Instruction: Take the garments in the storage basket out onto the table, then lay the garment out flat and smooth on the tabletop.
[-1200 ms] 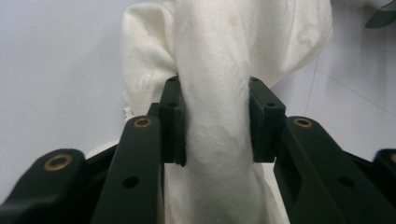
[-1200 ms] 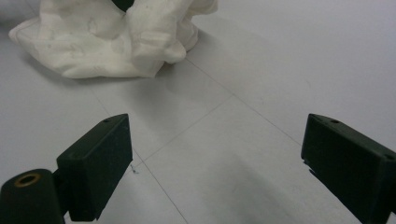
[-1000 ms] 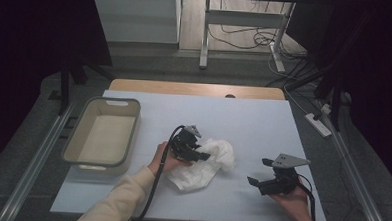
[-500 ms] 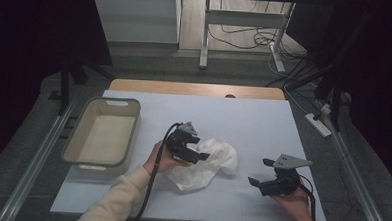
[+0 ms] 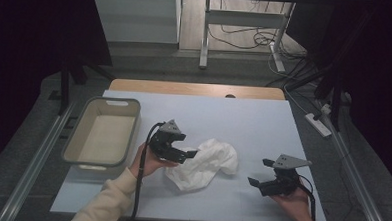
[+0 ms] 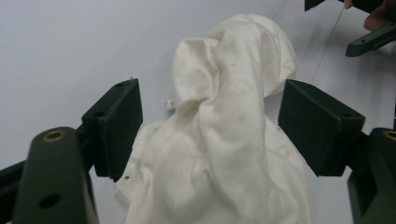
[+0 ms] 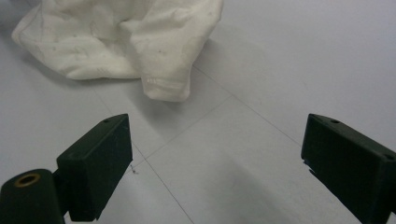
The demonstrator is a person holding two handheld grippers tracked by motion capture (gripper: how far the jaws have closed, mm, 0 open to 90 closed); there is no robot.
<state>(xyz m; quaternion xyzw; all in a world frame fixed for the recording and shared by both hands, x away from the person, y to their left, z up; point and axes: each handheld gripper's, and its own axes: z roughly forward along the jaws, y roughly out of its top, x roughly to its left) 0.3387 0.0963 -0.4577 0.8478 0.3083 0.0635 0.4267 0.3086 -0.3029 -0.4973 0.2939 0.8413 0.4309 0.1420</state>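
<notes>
Far left on the worktop [image 5: 243,117]: a grey plastic bin [image 5: 103,131], nothing visible inside, hanging slightly over the worktop's left edge.

Left gripper [image 5: 189,154]: fingers [image 6: 114,126] apart, having just been opening. The crumpled white cloth [image 5: 204,163] lies between them in the left gripper view, but the pads do not press on it. The cloth is loose on the worktop, centre, just right of this gripper.

Cloth: bunched, one raised fold running up the middle and a rounded lobe toward the far end. A hemmed corner [image 7: 166,86] points at the right gripper.

Right gripper [image 5: 264,173]: fingers [image 7: 95,165] wide apart, nothing between them, bare worktop below. The cloth sits ahead of it and apart from it.

Risks, as judged:
- Closing the left fingers here would likely take only the top fold; thin fabric could slide out on lift.
- A one-sided lift would drag the remainder across the worktop and re-bunch it.
- The right gripper coming in low could push the hemmed corner away rather than catch it.
- The trailing cable [image 5: 139,188] could snag on the bin rim.
</notes>
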